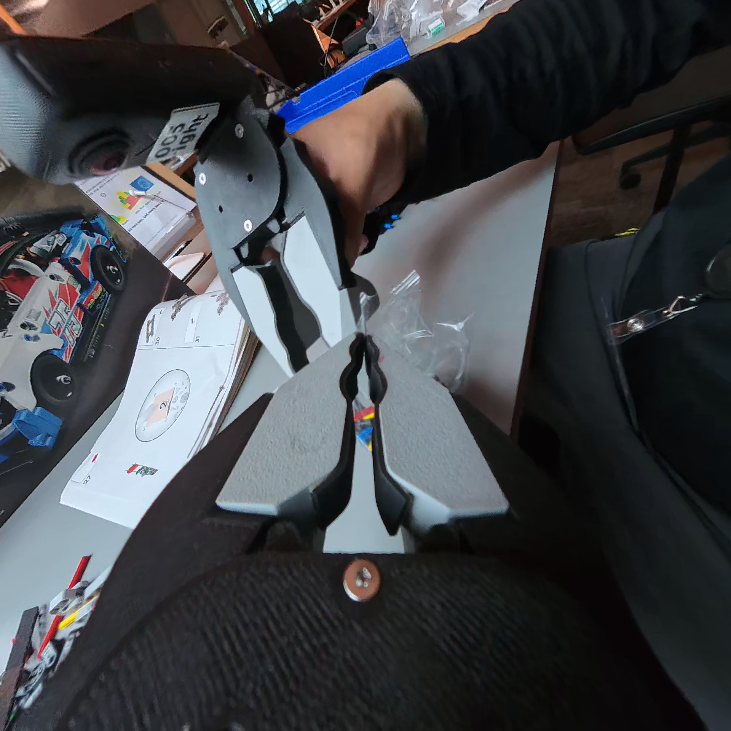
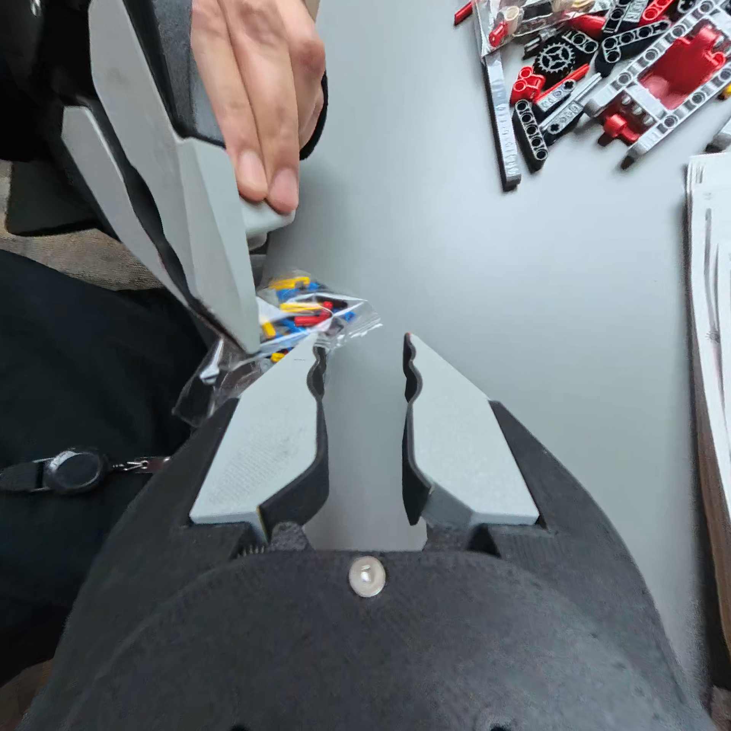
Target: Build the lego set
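Right now your left gripper (image 1: pixel 363 339) is clenched on the clear bag of small lego pieces (image 2: pixel 312 312) at the table's (image 2: pixel 514 316) near edge, while your right gripper (image 2: pixel 362 344) hangs released just beside it.

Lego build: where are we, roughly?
Early. Done: a grey and red frame sits partly assembled among loose beams, and the instruction booklet lies open. In hand: the left tongs are shut on a clear bag of small parts, and the right tongs are open beside it. Left: opening that bag and fitting its pieces.
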Available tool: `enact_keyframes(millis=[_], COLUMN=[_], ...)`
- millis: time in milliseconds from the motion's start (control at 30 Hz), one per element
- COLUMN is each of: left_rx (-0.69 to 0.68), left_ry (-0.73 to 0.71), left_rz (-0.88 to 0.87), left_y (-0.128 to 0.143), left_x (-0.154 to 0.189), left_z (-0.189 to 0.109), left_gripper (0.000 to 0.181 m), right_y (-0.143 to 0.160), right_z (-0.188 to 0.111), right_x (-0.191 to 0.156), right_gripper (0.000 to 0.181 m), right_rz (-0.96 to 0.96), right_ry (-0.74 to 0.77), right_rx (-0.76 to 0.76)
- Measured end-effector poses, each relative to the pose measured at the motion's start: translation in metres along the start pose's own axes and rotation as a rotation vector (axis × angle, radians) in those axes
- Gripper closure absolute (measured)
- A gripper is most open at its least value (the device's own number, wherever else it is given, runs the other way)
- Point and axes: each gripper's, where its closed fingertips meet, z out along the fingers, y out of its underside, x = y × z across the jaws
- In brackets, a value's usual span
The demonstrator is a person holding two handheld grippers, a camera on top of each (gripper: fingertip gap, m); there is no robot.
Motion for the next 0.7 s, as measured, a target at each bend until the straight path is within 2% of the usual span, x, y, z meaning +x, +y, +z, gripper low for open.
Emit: enact_keyframes(millis=[100,200,267,367,467,567,700], left_rx=[-0.049,-0.042,-0.067,-0.069,-0.072,-0.075,-0.079], left_ry=[-0.062,-0.094,-0.134,-0.18,-0.228,-0.258,-0.33], left_rz=[-0.016,-0.02,-0.019,-0.047,-0.094,-0.154,-0.219], left_y=[0.001,0.001,0.005,0.008,0.013,0.016,0.022], left_x=[-0.003,0.001,0.001,-0.006,-0.019,-0.03,-0.043], left_z=[-0.002,-0.006,-0.009,-0.015,-0.02,-0.023,-0.028], left_gripper=[0.181,0.181,0.181,0.181,0.181,0.181,0.181], right_y=[0.003,0.004,-0.001,-0.001,-0.002,0.001,-0.001], right_z=[0.001,-0.003,-0.007,-0.006,-0.006,-0.02,-0.049], right_x=[-0.001,0.02,0.022,0.022,0.021,0.033,0.03], right_gripper=[0.181,0.181,0.181,0.181,0.154,0.138,0.12], right_rz=[0.034,0.121,0.193,0.202,0.173,0.133,0.141], right_ry=[-0.03,0.042,-0.016,-0.027,-0.006,0.117,0.141], right_rx=[-0.047,-0.026,0.04,0.063,0.055,0.067,0.259])
